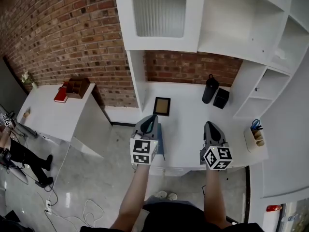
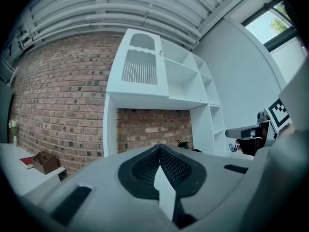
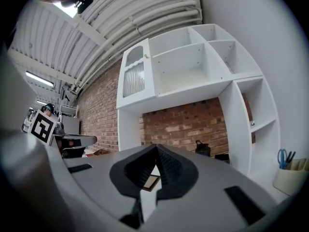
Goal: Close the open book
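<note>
Where a white shelf unit (image 1: 203, 18) stands against a brick wall (image 1: 63, 37), its worktop (image 1: 186, 124) runs beneath two hand-held grippers. The left gripper (image 1: 151, 120) hangs over the worktop's left edge and the right gripper (image 1: 209, 126) over its near middle. Both have their fingers pressed together at the tips, holding nothing and touching nothing. A dark, tan-bordered rectangle, the book (image 1: 161, 106) as far as can be told, lies flat toward the back, just ahead of the left gripper; whether it is open cannot be told. The right gripper view catches its corner through the gap under the fingertips, while the left gripper view misses it. Bare worktop separates grippers and book. A black bottle (image 1: 210, 89) and black box (image 1: 221, 98) stand at the back right, and a pen cup (image 1: 254, 137) sits by the right edge.
</note>
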Available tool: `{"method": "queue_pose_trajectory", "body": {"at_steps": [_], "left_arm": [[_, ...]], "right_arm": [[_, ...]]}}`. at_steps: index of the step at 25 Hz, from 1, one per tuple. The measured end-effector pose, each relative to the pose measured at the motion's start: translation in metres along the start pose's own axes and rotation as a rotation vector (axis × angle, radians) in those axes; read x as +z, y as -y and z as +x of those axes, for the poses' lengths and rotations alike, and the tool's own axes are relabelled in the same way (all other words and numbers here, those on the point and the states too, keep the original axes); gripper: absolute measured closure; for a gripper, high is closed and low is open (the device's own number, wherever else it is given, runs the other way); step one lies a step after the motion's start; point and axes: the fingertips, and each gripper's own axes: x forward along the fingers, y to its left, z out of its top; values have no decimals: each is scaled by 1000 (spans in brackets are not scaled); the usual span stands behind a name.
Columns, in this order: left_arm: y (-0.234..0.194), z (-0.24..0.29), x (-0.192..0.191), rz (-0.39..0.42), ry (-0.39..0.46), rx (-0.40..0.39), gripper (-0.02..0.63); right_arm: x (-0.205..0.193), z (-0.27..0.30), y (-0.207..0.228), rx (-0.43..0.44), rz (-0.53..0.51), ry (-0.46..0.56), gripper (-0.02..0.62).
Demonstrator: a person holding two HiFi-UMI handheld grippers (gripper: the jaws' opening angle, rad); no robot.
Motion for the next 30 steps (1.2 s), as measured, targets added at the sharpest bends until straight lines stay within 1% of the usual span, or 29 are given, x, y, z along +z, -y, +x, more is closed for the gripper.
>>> {"method": "queue_pose_trajectory", "body": {"at_steps": [5,9,13,21,30], "left_arm": [[9,5,4,13,2,-17,597],[11,5,4,10,-7,-31,597],[13,6,0,18,-15,-51,597],[15,7,-11,14,-47,-79,597],[15,6,-16,8,-50,-95,597]], "right_arm": [[11,-6,11,-24,-19,24,597],[15,-11,9,-34,-27,25,597],[12,-12,5,-36,-44,17,597],[8,-14,4,-51,-40,7,597],[4,-12,-2,-50,-42,-1,597]]}}
